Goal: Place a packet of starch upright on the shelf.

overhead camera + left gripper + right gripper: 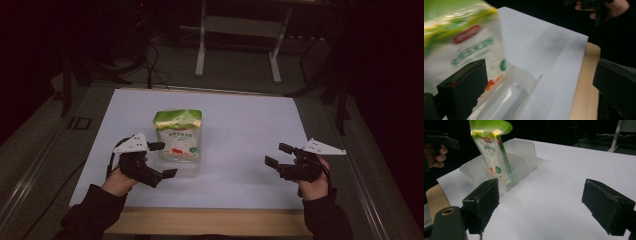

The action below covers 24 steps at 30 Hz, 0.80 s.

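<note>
A green and white printed bag [178, 135] stands upright in a clear plastic bin [186, 170] on the white sheet [240, 130]. My left gripper [162, 160] is open just left of the bin's near end, with nothing between its jaws. In the left gripper view the bag [461, 37] and the bin [509, 100] sit close by the left jaw of that open gripper [536, 92]. My right gripper [278, 154] is open over the sheet's right side, well apart from the bin. The right gripper view has the bag [491, 147] in the bin [521, 162] beyond the open right gripper [541, 205].
The sheet lies on a wooden table whose front edge [210, 220] runs below both hands. Behind the table stand a white frame's legs [201, 45] and cables on the dark floor. Bare sheet spreads between the bin and my right gripper.
</note>
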Tool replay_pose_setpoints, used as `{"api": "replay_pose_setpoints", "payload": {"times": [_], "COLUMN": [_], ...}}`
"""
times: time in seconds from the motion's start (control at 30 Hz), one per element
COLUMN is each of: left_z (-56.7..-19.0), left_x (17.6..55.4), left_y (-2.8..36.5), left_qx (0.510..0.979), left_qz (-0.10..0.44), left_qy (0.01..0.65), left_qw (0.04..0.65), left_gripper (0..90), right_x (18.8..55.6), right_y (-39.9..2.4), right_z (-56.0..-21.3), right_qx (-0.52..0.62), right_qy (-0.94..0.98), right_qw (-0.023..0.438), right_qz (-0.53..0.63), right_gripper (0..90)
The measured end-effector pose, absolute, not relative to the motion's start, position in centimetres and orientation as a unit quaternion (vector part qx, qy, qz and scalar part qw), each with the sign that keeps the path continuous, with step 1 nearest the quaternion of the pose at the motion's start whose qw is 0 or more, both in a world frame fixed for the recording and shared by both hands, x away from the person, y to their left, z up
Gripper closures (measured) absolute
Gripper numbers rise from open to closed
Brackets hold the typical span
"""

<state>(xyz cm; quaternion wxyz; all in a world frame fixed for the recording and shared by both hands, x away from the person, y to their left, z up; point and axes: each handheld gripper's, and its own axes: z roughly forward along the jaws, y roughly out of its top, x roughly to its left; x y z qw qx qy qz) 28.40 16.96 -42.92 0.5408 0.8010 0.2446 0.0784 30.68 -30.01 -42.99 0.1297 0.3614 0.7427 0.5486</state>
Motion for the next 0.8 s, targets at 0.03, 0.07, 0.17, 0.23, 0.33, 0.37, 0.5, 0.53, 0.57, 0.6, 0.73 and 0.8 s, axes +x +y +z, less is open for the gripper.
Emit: {"api": "replay_pose_setpoints", "payload": {"times": [0.03,0.07,0.17,0.23,0.33,0.37,0.5,0.53,0.57,0.6,0.73,0.8], "left_z": [-42.9,-42.9,-42.9,-43.1,-43.3,-43.4,-43.9,-44.0,-44.0,-44.3,-44.6,-45.0], "left_x": [28.4,28.3,28.0,27.5,27.2,27.0,26.7,26.7,26.7,26.7,26.5,26.4], "left_y": [17.0,16.6,16.0,14.9,13.9,13.6,12.3,12.0,12.0,11.4,10.5,9.7], "left_qx": [0.801,0.802,0.802,0.806,0.812,0.812,0.814,0.814,0.814,0.814,0.816,0.811], "left_qz": [0.078,0.076,0.074,0.062,0.063,0.063,0.053,0.050,0.050,0.044,0.042,0.039], "left_qy": [0.245,0.240,0.232,0.213,0.202,0.201,0.195,0.198,0.198,0.196,0.189,0.190], "left_qw": [0.541,0.542,0.546,0.549,0.544,0.544,0.544,0.544,0.544,0.545,0.545,0.551], "left_gripper": [0.1,0.1,0.1,0.1,0.1,0.2,0.2,0.2,0.2,0.2,0.2,0.2], "right_x": [30.6,30.6,30.5,30.3,30.0,29.9,29.3,29.2,29.2,29.1,28.6,28.6], "right_y": [-30.0,-30.0,-30.0,-29.9,-29.7,-29.7,-29.5,-29.5,-29.5,-29.5,-29.6,-29.6], "right_z": [-43.1,-43.1,-43.3,-43.6,-43.8,-43.9,-44.2,-44.3,-44.3,-44.4,-45.2,-45.6], "right_qx": [0.362,0.362,0.361,0.359,0.357,0.357,0.357,0.356,0.356,0.357,0.361,0.361], "right_qy": [0.743,0.743,0.745,0.747,0.750,0.748,0.746,0.748,0.748,0.748,0.752,0.755], "right_qw": [0.131,0.131,0.131,0.129,0.132,0.138,0.145,0.148,0.148,0.149,0.139,0.140], "right_qz": [0.548,0.548,0.546,0.544,0.541,0.543,0.544,0.541,0.541,0.539,0.534,0.530], "right_gripper": [14.0,14.0,14.0,14.0,14.0,14.0,13.9,13.9,13.9,13.9,13.8,13.9]}}
